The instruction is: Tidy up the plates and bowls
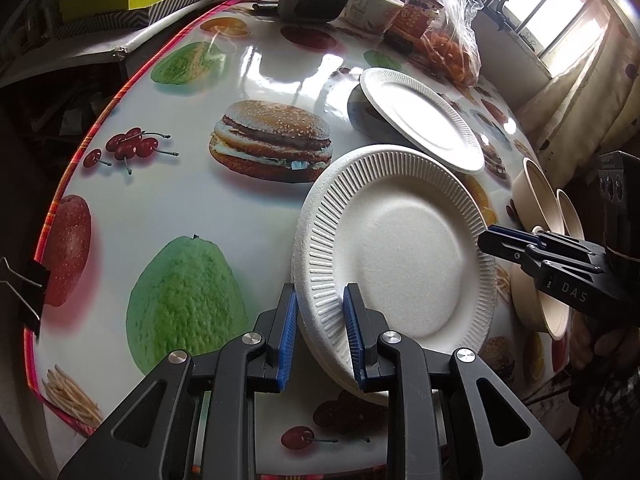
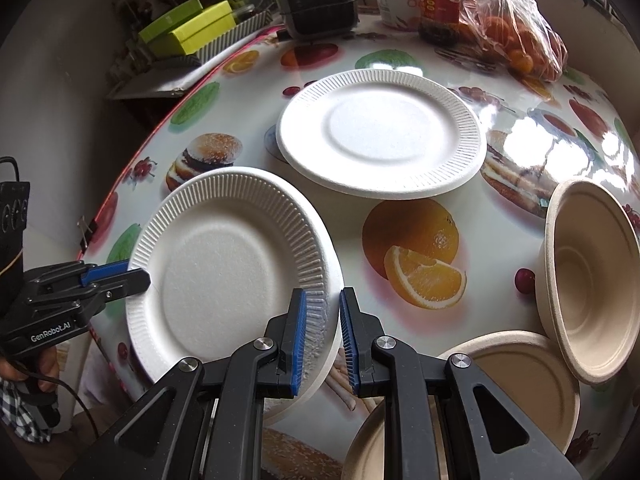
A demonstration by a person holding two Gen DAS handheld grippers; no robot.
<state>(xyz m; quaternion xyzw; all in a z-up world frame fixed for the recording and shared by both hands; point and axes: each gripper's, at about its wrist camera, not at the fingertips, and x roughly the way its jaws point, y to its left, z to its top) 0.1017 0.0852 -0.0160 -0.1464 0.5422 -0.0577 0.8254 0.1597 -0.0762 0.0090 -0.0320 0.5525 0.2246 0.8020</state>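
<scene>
Gripping the near white ribbed paper plate (image 1: pixel 400 256) by opposite rims, my left tool (image 1: pixel 322 334) and right tool (image 2: pixel 323 338) pinch it. It tilts above the fruit-printed surface (image 1: pixel 168 92).

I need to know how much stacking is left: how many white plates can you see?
2. One plate is gripped at opposite rims by the left gripper and right gripper; it may be a stack. The far plate lies on the table behind it.

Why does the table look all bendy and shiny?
Both wrist views use a fisheye lens, so the table bulges like a ball; left view: window light makes white glare on the cloth; right view: glare near the bowl; plates stay sharp.
</scene>
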